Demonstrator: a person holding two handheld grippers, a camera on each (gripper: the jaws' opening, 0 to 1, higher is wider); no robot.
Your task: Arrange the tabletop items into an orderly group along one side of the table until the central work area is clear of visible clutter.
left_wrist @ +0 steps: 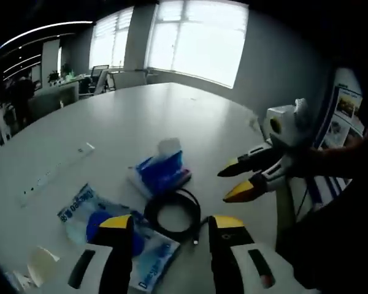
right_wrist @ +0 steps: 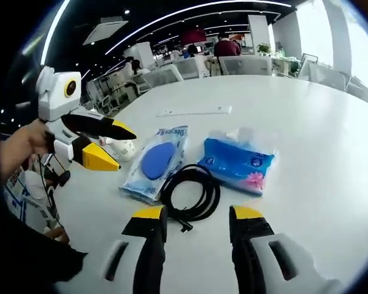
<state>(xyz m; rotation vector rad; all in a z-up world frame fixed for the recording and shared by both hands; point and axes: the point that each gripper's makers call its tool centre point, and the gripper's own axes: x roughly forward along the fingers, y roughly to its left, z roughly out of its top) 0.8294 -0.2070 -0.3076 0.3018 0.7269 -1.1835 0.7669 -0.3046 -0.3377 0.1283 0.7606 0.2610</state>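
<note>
Both tools spread, gripping nothing: left tool (left_wrist: 170, 228), right tool (right_wrist: 196, 219). Black cable coil (right_wrist: 191, 192) lay on the white worktop (right_wrist: 306, 116) (between both), wipes pack (right_wrist: 155, 162) touching it, tissue pack (right_wrist: 238, 163) just beside.

You have a broad white round-edged table (right_wrist: 306, 116); on it lie a blue soft tissue pack (right_wrist: 238, 163), a coiled black cable (right_wrist: 192, 192) touching it, a pale blue wet-wipes packet (right_wrist: 156, 162) and a flat white strip (right_wrist: 194, 111).
</note>
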